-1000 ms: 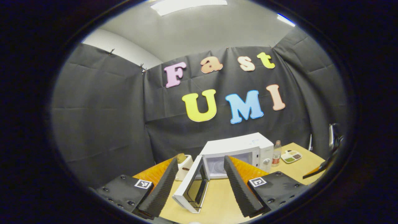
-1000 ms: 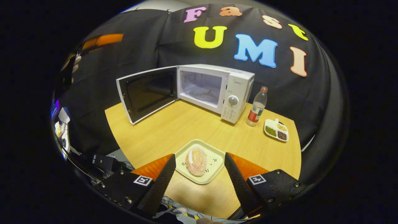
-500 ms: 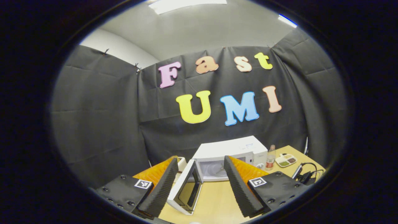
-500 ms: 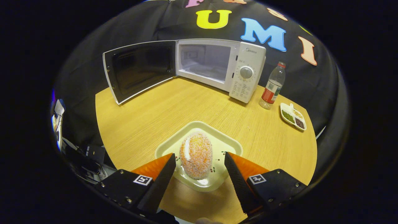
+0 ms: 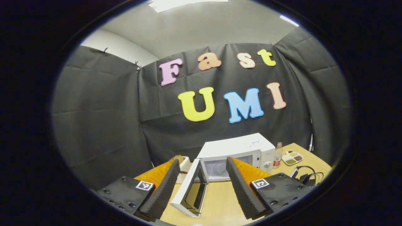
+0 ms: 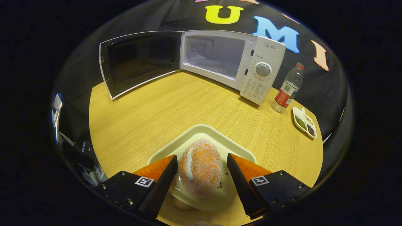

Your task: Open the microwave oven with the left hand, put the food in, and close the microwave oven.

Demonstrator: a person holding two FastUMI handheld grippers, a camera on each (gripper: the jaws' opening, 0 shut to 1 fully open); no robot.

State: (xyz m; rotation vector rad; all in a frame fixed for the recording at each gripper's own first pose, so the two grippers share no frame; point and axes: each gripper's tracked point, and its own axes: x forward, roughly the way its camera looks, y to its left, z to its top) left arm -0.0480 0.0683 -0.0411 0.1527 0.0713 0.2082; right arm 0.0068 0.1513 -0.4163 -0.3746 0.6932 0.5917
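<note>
My right gripper hangs jaws spread either side of the bun, not pinching yet; I judge this lines up the grasp. Bun sits on its plate at the table's near edge. At the far edge the microwave stands with door swung wide, cavity ready. My left gripper, jaws spread and holding nothing, hangs short of the door, out of the way.
</note>
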